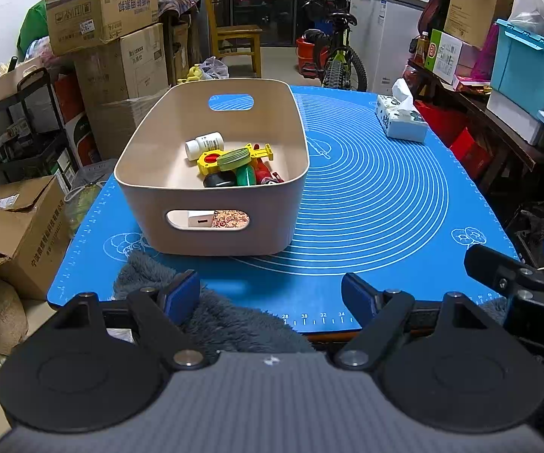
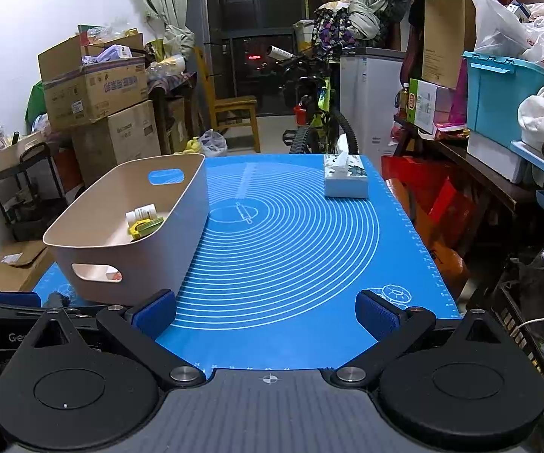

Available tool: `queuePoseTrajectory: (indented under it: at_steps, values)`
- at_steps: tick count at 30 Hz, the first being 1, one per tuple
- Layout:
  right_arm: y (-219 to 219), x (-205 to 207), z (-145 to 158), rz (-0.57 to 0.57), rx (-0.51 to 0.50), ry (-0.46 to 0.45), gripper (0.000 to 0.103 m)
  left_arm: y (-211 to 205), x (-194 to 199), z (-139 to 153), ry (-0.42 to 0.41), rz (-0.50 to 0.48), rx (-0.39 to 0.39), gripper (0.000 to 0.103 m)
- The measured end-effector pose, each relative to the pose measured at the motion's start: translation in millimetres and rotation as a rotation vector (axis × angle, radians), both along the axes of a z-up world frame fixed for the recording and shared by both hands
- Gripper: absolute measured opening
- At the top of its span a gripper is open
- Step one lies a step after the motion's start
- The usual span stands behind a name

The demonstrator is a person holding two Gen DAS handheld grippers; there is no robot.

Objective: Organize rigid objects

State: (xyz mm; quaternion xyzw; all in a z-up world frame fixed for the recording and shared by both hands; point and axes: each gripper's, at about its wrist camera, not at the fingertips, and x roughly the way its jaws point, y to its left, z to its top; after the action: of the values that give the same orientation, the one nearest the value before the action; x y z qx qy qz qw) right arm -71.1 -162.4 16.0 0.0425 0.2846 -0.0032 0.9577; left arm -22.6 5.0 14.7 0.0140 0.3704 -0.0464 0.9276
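Observation:
A beige bin [image 1: 211, 222] with handle cut-outs stands on the left of the blue mat [image 1: 366, 196]; it also shows in the right wrist view [image 2: 120, 260]. Inside lie a white bottle [image 1: 204, 144], a yellow toy [image 1: 211, 161], a green lid [image 1: 235, 158], a black object [image 1: 219, 179] and other small pieces. My left gripper [image 1: 272, 298] is open and empty at the mat's near edge, in front of the bin. My right gripper [image 2: 266, 315] is open and empty over the near edge, right of the bin.
A tissue box [image 2: 345, 179] sits at the mat's far right. A grey fluffy cloth [image 1: 219, 313] lies at the near edge under my left gripper. Cardboard boxes [image 1: 102, 7] stack on the left, a bicycle [image 1: 338, 56] behind, cluttered shelves [image 2: 498, 120] on the right.

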Motion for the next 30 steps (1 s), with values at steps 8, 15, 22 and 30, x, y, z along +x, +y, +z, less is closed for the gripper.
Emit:
queuePoseTrajectory:
  at_steps: [8,15,22,30]
  values:
    - [-0.2,0.0,0.2,0.001,-0.002,-0.001,0.100,0.3,0.0,0.0,-0.001,0.000,-0.001,0.082]
    - [-2.3,0.2,0.3,-0.004,0.002,-0.001,0.100,-0.1,0.3,-0.2,-0.002,0.001,-0.001,0.082]
    - [-4.9,-0.4,0.7,-0.006,0.003,-0.001,0.100,0.1,0.3,-0.2,-0.002,0.001,-0.001,0.082]
    - [-8.0,-0.3,1.6,-0.011,0.007,-0.001,0.100,0.2,0.4,-0.3,-0.002,0.001,-0.002,0.082]
